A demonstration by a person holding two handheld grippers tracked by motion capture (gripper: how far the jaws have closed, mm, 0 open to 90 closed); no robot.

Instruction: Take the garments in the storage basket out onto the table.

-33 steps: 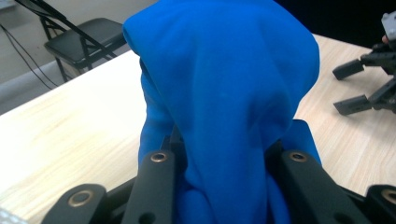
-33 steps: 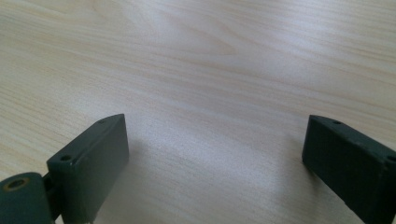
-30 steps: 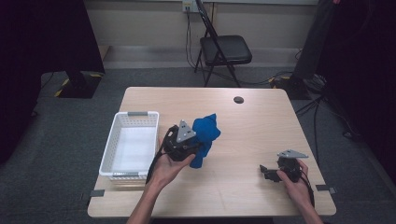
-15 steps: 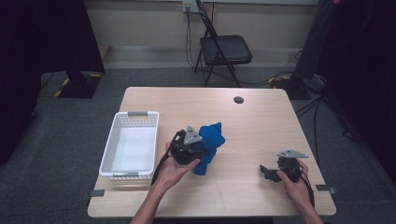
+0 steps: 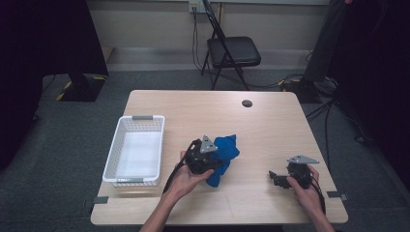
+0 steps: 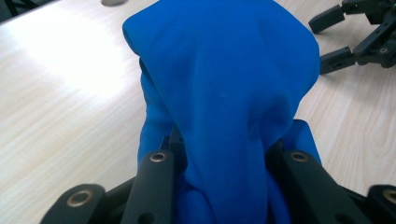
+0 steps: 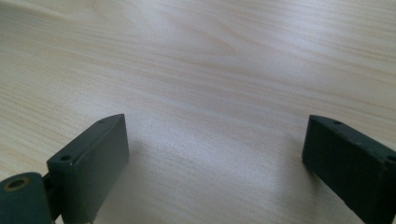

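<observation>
Wide wooden desk, pale grain, set on grey carpet. Beyond its far edge, a black folding chair against the wall. On the desk's left part, a white basket with slatted walls, long side running front to back, nothing inside. Right of the basket and apart from it, a bunched blue cloth near the desk's middle front, its lower end on the wood; in the left gripper view the blue cloth bulges up and over the jaws. Left claw clamped on the blue cloth, a thick fold pinched between the two black jaws, the hand behind it coming in from the front edge. Right claw well off to the right, near the front right corner, lying low on the desk, jaws spread wide apart with only bare wood between them; same right claw seen farther off past the cloth. Near the far edge, a small dark round disc set in the desk.
</observation>
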